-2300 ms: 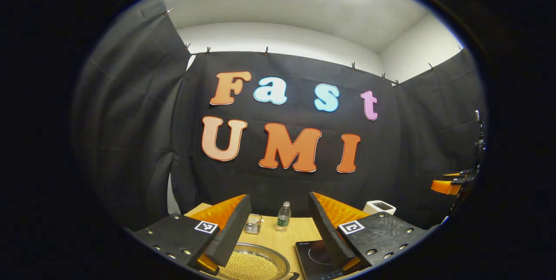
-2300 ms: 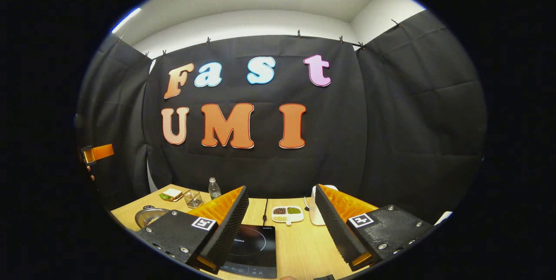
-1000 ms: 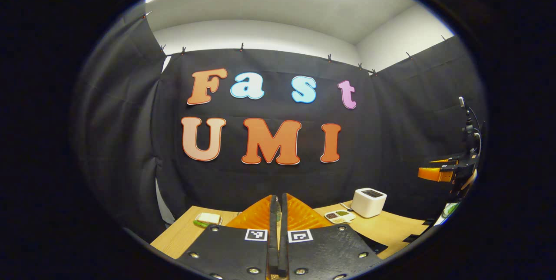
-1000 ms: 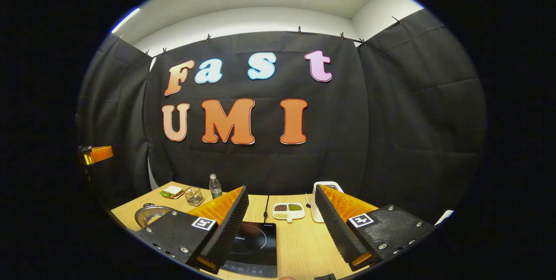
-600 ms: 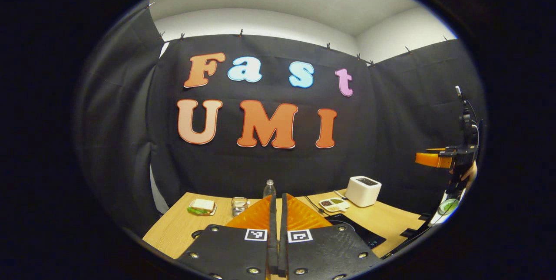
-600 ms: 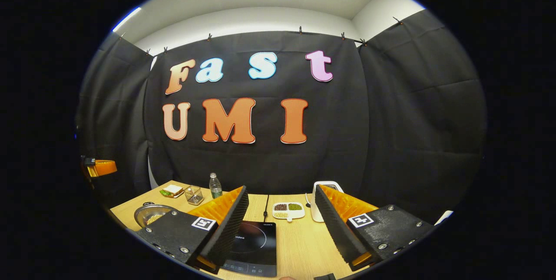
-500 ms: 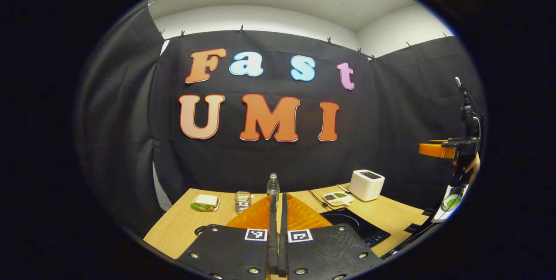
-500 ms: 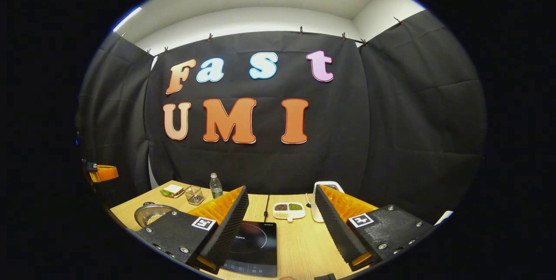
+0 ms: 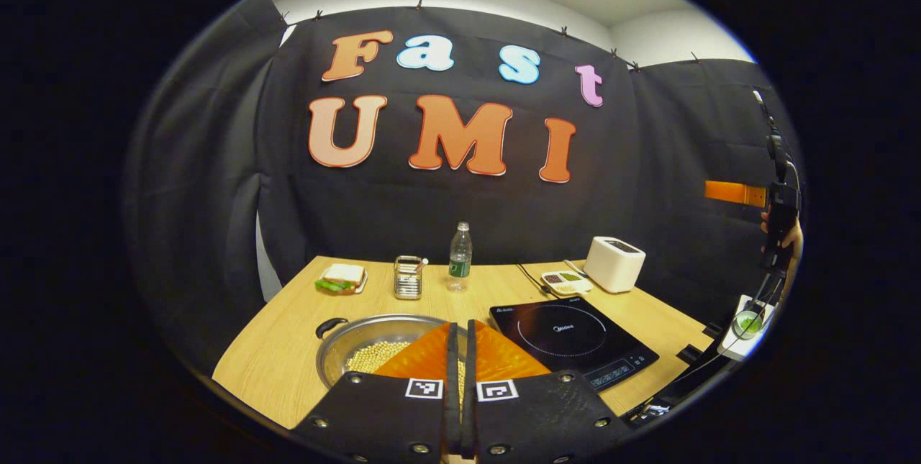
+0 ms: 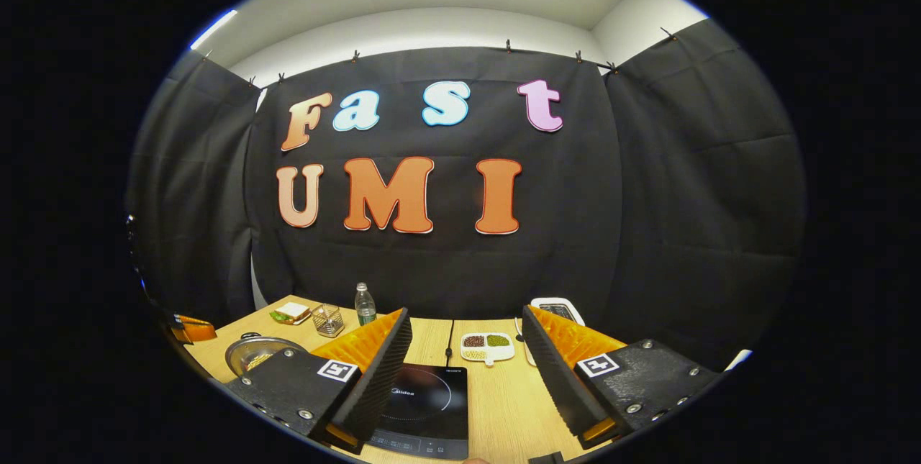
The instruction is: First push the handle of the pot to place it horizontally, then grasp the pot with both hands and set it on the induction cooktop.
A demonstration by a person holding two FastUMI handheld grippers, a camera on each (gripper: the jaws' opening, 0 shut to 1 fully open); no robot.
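Observation:
A steel pot (image 9: pixel 363 338) holding yellow beans sits on the wooden table (image 9: pixel 288 349), with one black handle (image 9: pixel 329 325) at its far left rim. The black induction cooktop (image 9: pixel 572 331) lies just to the pot's right. My left gripper (image 9: pixel 460 326) is shut with nothing between its fingers, and its tips hang over the pot's near right side. My right gripper (image 10: pixel 466 314) stands open above the cooktop (image 10: pixel 424 396), with nothing between its fingers. In the right gripper view the pot (image 10: pixel 252 352) is at the far left.
At the back of the table stand a sandwich on a plate (image 9: pixel 339 277), a wire holder (image 9: pixel 408 277), a water bottle (image 9: pixel 459 255), a divided dish of beans (image 9: pixel 565 280) and a white toaster (image 9: pixel 613 262). A hand (image 9: pixel 788 241) holds the other gripper at the far right.
My left gripper went from open to shut, then tilted downward, bringing the table, pot and cooktop into its view. My right gripper has barely moved and stays open.

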